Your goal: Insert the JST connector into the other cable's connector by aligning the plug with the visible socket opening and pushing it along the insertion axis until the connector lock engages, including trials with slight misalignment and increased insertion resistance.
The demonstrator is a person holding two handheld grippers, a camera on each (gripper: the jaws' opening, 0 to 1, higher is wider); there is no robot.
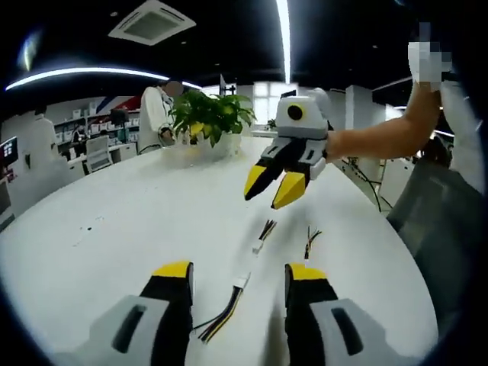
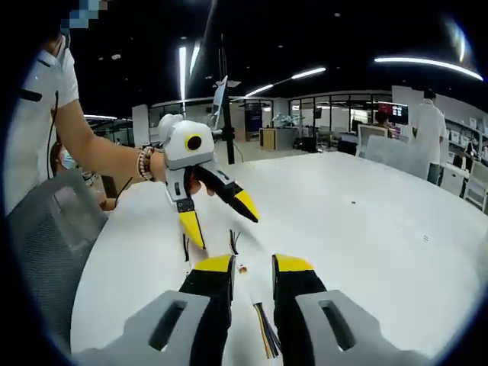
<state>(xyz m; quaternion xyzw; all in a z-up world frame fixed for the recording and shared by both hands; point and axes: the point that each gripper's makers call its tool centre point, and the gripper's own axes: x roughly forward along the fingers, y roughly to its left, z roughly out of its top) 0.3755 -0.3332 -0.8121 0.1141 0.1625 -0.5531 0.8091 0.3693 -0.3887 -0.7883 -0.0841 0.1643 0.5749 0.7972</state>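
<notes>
Three short cables lie on the white table. One with a white JST connector and yellow-black wires lies between my left gripper's wide-open jaws. A second white-tipped cable and a dark-wired cable lie further off. Beyond them my right gripper hovers above the table, open and empty. In the right gripper view, the right gripper is open, with bundled wires on the table between its jaws. Opposite it, the left gripper hangs open over two small cables.
A potted plant stands at the table's far side, with a person behind it. A grey chair sits at the table edge beside the person holding the grippers, whose arm reaches in. Desks and monitors fill the office behind.
</notes>
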